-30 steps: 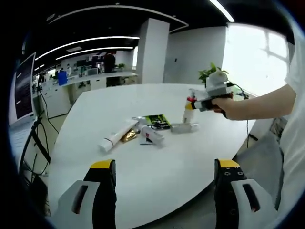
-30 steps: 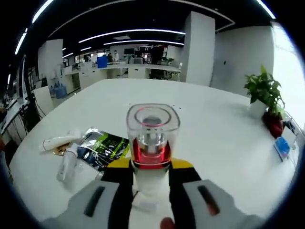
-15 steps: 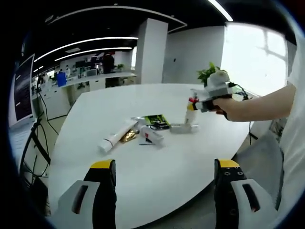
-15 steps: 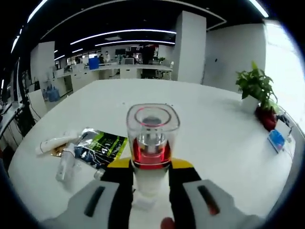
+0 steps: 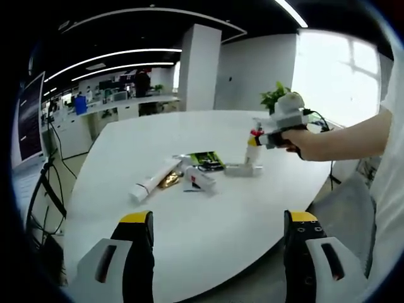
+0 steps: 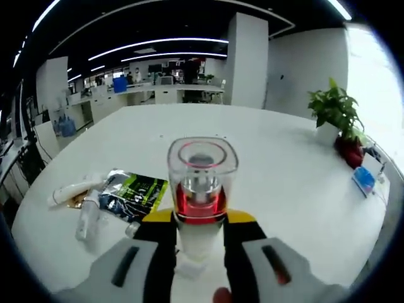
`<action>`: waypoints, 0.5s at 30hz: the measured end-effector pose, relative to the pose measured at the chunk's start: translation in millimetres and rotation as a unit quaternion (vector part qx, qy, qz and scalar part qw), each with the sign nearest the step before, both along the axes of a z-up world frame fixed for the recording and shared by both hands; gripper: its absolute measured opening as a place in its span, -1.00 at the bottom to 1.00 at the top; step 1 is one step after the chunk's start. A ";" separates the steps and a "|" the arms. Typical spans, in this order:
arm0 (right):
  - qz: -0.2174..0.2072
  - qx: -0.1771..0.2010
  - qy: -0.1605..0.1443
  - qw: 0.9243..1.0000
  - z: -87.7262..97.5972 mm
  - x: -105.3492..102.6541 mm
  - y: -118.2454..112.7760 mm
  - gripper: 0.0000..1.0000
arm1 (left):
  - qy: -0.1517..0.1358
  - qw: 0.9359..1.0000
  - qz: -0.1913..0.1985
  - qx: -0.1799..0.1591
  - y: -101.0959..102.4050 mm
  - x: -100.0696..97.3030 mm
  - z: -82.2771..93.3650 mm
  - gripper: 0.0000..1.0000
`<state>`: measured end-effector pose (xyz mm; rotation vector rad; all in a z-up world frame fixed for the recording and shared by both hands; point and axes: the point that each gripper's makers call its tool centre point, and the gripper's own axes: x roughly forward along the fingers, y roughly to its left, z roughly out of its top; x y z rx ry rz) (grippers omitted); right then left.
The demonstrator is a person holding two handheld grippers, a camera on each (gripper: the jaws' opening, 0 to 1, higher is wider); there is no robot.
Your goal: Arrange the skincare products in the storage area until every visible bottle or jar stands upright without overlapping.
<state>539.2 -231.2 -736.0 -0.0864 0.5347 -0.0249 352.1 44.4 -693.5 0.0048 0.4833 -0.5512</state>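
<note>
Little differs from half a second ago: the right gripper (image 5: 257,137) still clamps the clear-capped bottle with red collar and white body (image 6: 201,189), upright over the glossy white round table (image 5: 208,221); only the background has shifted slightly. In the left gripper view the left gripper (image 5: 218,237) stays wide apart, holding nothing. Ahead of it, from 11 to 1 o'clock: a white tube (image 5: 153,180), a gold sachet (image 5: 170,181), a small white bottle lying flat (image 5: 200,180), a green-black foil pouch (image 5: 208,160), a clear bottle on its side (image 5: 243,169).
</note>
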 end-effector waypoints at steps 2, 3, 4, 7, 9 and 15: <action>0.001 -0.001 0.000 1.000 0.0 0.0 0.0 -0.44 | 0.000 1.000 -0.001 0.000 -0.1 0.0 -0.2 0.66; 0.003 -0.002 0.000 1.000 0.0 0.1 0.0 -0.44 | 0.000 1.000 -0.001 0.000 -0.2 -0.2 -0.2 0.66; 0.004 -0.003 0.001 1.000 0.0 0.2 0.1 -0.43 | 0.000 1.000 -0.002 0.000 -0.3 -0.2 -0.3 0.66; 0.013 -0.008 0.006 1.000 0.2 0.8 0.8 -0.43 | 0.000 1.000 -0.003 0.001 -0.5 -0.3 -0.4 0.66; 0.018 -0.008 0.005 1.000 0.8 1.7 1.0 -0.42 | 0.000 1.000 -0.004 0.001 -0.7 -0.5 -0.4 0.66; 0.021 -0.001 -0.003 1.000 4.8 3.4 1.2 -0.37 | -0.002 1.000 -0.006 0.003 -1.2 -0.6 -0.4 0.66</action>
